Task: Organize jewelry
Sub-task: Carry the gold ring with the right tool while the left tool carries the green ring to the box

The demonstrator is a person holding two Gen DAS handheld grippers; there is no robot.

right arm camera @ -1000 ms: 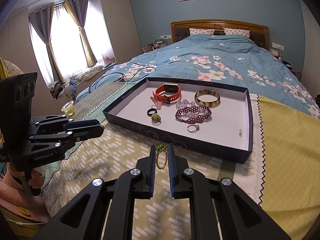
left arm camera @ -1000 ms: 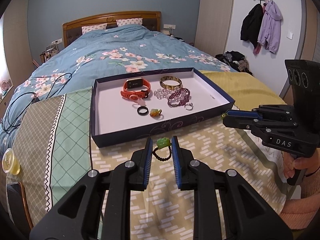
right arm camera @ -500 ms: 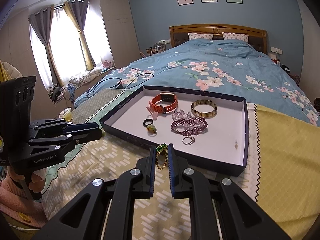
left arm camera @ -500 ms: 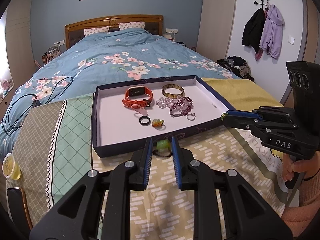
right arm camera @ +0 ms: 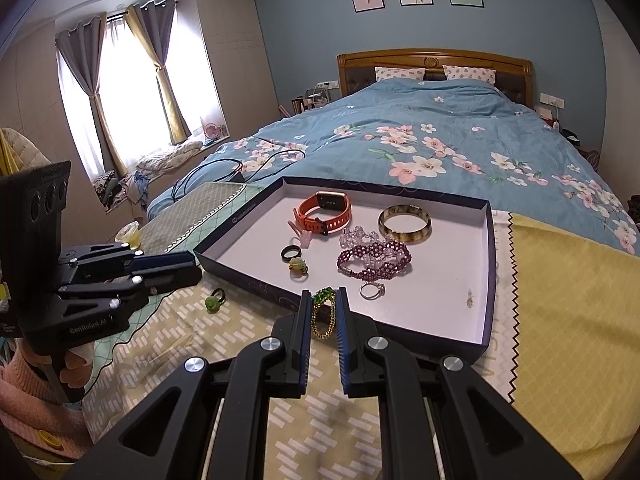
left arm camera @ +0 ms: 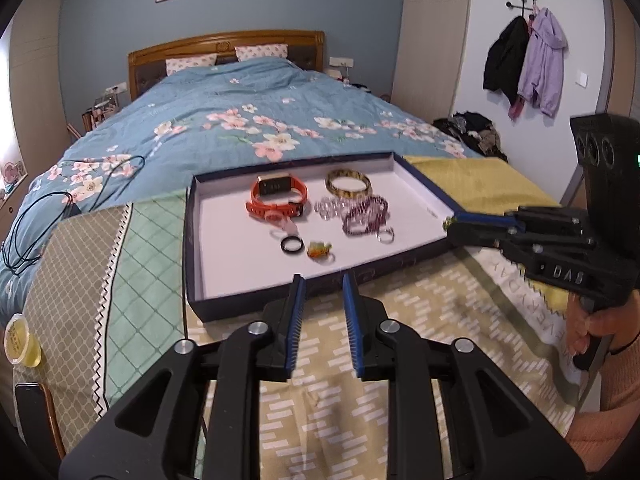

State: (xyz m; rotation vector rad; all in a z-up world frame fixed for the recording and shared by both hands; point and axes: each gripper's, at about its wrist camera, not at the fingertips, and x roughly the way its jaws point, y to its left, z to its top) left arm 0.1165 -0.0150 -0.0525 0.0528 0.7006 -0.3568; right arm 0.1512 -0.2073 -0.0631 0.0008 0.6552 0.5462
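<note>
Green ring (right arm camera: 215, 301) dropped from opening left tool (left arm camera: 322, 280), angled downward.

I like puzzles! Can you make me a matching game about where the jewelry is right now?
Things:
1. orange watch
2. gold chain
3. green beaded ring

Places:
A. lying on the blanket, outside the tray
B. inside the tray
C. pinched in the right gripper

Pairs: 1-B, 2-C, 3-A

2 wrist cams, low, share tray (left arm camera: 192, 240).
</note>
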